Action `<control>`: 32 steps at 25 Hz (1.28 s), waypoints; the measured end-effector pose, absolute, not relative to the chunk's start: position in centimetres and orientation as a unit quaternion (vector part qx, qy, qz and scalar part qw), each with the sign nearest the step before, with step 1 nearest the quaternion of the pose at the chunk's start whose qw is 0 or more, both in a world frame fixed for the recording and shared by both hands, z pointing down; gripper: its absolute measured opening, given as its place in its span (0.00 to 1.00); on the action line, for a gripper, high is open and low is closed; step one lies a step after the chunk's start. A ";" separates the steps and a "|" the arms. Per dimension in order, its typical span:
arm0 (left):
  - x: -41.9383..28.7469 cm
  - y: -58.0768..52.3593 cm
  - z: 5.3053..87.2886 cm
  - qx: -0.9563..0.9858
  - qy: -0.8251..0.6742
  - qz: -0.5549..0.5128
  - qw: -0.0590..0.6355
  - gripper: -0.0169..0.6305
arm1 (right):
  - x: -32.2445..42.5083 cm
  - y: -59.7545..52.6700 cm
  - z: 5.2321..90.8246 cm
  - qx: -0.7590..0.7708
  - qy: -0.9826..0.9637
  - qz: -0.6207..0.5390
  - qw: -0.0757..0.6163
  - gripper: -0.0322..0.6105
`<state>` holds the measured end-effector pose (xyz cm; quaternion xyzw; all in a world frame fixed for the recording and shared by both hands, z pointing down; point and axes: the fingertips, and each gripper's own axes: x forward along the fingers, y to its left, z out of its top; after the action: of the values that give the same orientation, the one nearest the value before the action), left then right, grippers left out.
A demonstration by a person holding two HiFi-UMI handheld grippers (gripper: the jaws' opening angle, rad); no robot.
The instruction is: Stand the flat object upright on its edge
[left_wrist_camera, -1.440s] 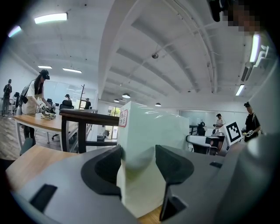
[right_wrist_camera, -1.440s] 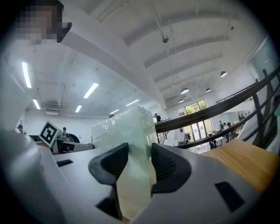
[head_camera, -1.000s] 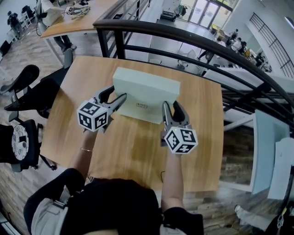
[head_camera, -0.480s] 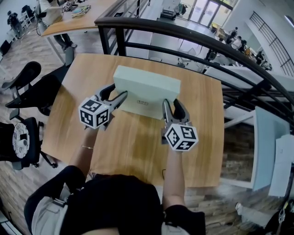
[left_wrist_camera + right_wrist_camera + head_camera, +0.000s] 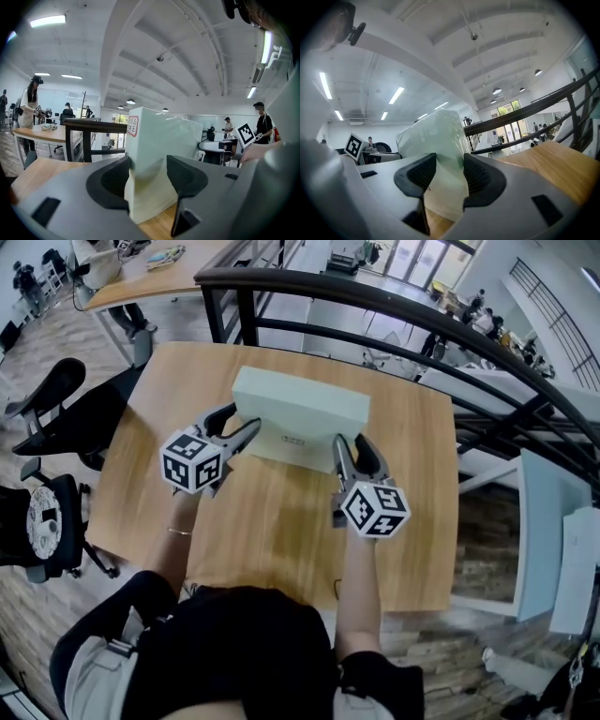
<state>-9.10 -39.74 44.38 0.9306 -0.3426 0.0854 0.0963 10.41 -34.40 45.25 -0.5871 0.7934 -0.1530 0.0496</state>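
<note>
The flat pale green box [image 5: 300, 413] stands on its long edge on the wooden table [image 5: 281, 531], its near face carrying a small label [image 5: 293, 441]. My left gripper [image 5: 242, 420] is shut on the box's left end; in the left gripper view the box [image 5: 159, 140] fills the gap between the left gripper's [image 5: 147, 180] pads. My right gripper [image 5: 349, 442] holds the right end. Its jaws have just been opening a little, with the plastic-wrapped box [image 5: 436, 136] between the right gripper's [image 5: 450, 180] pads and still touched by both.
A black railing [image 5: 375, 310] runs along the table's far edge, with a drop to a lower floor behind it. Black office chairs [image 5: 56, 418] stand at the left. Another wooden table [image 5: 150, 282] is at the upper left.
Both grippers stay at the box's ends. The box's near face looks slightly shorter from above, so the box stands a bit more upright. The right gripper's cube has drifted slightly right.
</note>
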 end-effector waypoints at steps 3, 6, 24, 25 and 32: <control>-9.0 -39.7 44.4 0.931 -0.338 0.103 0.094 0.40 | 10.5 -34.5 45.2 -0.583 0.796 -0.157 0.036 0.32; -9.2 -39.6 44.2 0.931 -0.335 0.111 0.092 0.40 | 10.6 -34.5 44.9 -0.589 0.794 -0.150 0.026 0.32; -10.3 -37.5 42.7 0.936 -0.331 0.080 0.091 0.40 | 11.3 -32.7 42.8 -0.616 0.770 -0.153 0.066 0.36; -10.3 -37.2 42.8 0.936 -0.331 0.077 0.093 0.40 | 11.5 -32.3 42.5 -0.619 0.766 -0.152 0.076 0.36; -10.1 -35.4 41.5 0.942 -0.323 0.047 0.083 0.28 | 11.2 -30.2 42.1 -0.631 0.755 -0.150 0.098 0.27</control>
<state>-10.07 -35.44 41.52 0.9418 -0.3225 0.0468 0.0826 11.16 -30.16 42.09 -0.6310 0.7547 -0.1503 0.0984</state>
